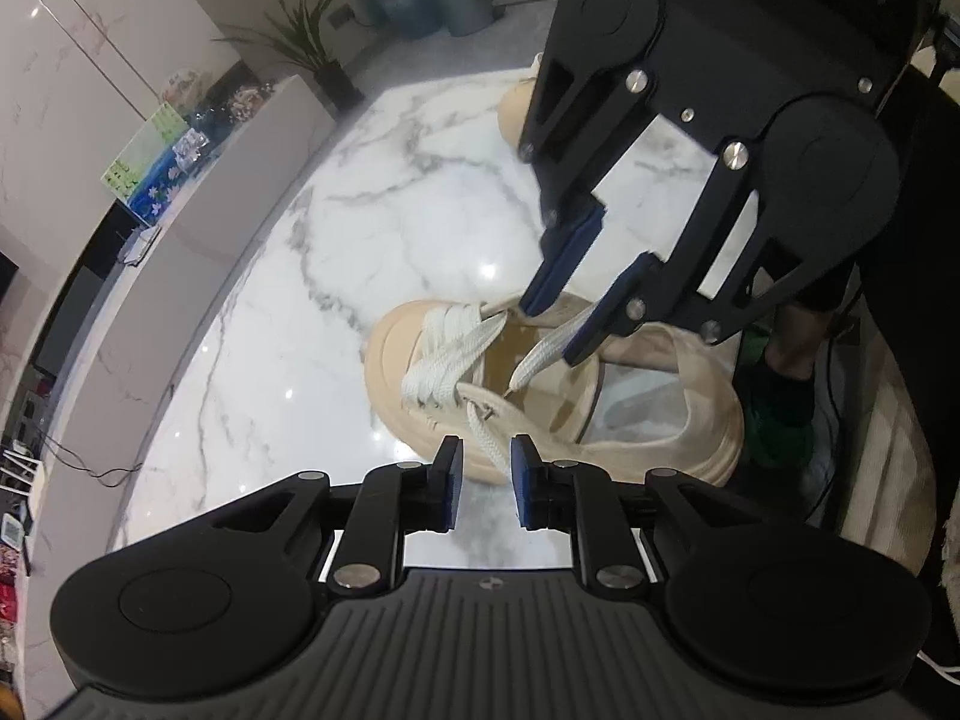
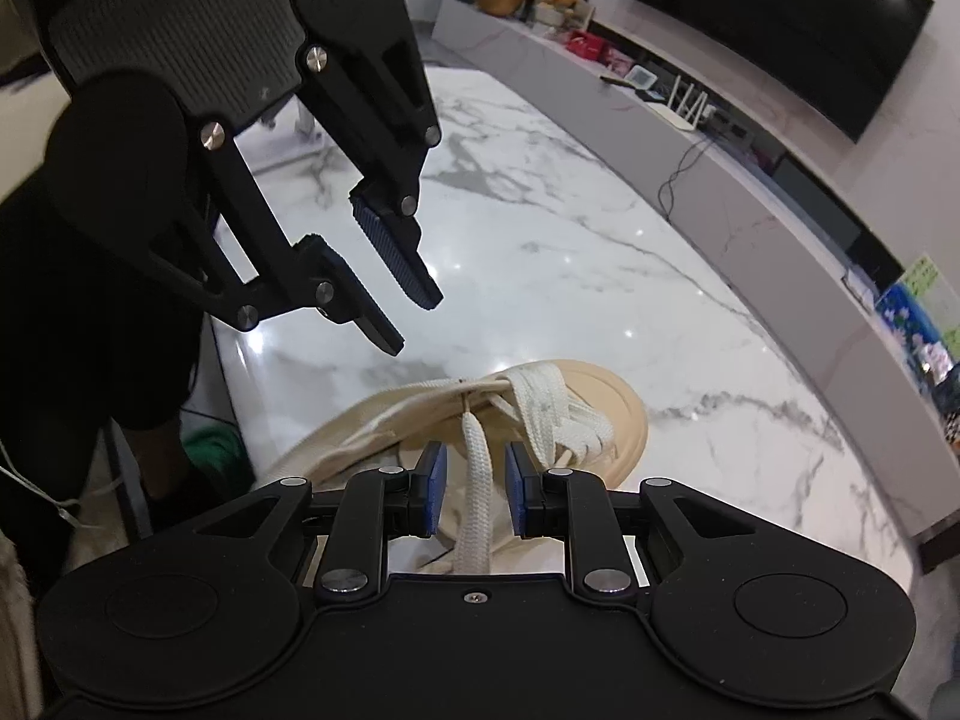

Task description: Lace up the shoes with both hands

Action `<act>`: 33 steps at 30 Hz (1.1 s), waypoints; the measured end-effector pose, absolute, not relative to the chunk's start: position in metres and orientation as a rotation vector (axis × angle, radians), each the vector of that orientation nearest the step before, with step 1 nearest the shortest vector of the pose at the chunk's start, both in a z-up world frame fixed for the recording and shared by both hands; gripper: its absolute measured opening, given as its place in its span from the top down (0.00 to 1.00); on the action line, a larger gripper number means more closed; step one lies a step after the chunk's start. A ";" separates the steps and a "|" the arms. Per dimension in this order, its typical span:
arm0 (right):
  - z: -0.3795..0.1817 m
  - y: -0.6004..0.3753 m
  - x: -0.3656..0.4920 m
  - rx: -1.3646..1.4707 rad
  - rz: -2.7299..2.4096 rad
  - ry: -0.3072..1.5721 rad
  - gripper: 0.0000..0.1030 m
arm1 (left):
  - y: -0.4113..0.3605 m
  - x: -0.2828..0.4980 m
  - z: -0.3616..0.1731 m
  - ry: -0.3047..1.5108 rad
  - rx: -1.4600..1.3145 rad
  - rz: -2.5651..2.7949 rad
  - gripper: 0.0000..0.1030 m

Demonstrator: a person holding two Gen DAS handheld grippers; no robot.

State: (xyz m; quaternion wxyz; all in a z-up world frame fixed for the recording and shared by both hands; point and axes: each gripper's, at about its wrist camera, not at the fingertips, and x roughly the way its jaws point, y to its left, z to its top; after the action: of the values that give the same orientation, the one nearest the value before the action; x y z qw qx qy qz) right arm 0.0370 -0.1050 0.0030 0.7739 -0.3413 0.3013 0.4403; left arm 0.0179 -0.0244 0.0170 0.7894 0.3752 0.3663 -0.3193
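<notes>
A beige sneaker with white laces lies on the marble table, toe to the left; it also shows in the right wrist view. My left gripper is open, with one loose lace end hanging between its pads, untouched. My right gripper is open around the other lace end, which runs between its pads without being pinched. In the left wrist view the right gripper hovers over the shoe opening beside that lace. The left gripper hangs above the shoe in the right wrist view.
A second beige shoe lies farther back on the marble table. A low grey cabinet with small items runs along the wall under a television. A person's dark leg stands at the table edge.
</notes>
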 end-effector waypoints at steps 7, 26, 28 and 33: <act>-0.006 -0.097 0.048 -0.749 0.981 0.662 0.83 | -0.022 0.022 0.012 0.776 0.829 -0.727 0.82; -0.004 -0.098 0.063 -0.700 1.059 0.688 0.99 | -0.019 0.035 -0.002 0.735 0.872 -0.853 0.77; -0.004 -0.097 0.064 -0.701 1.058 0.688 0.99 | -0.020 0.038 -0.004 0.736 0.886 -0.862 0.77; 0.003 -0.104 0.066 -0.670 1.073 0.692 0.96 | -0.022 0.041 -0.008 0.747 0.934 -0.891 0.77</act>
State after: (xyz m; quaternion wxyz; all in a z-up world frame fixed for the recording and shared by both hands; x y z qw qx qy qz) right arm 0.0657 -0.1037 0.0031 0.7512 -0.3067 0.3168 0.4912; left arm 0.0409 -0.0218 -0.0076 0.7348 0.4249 0.3397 -0.4052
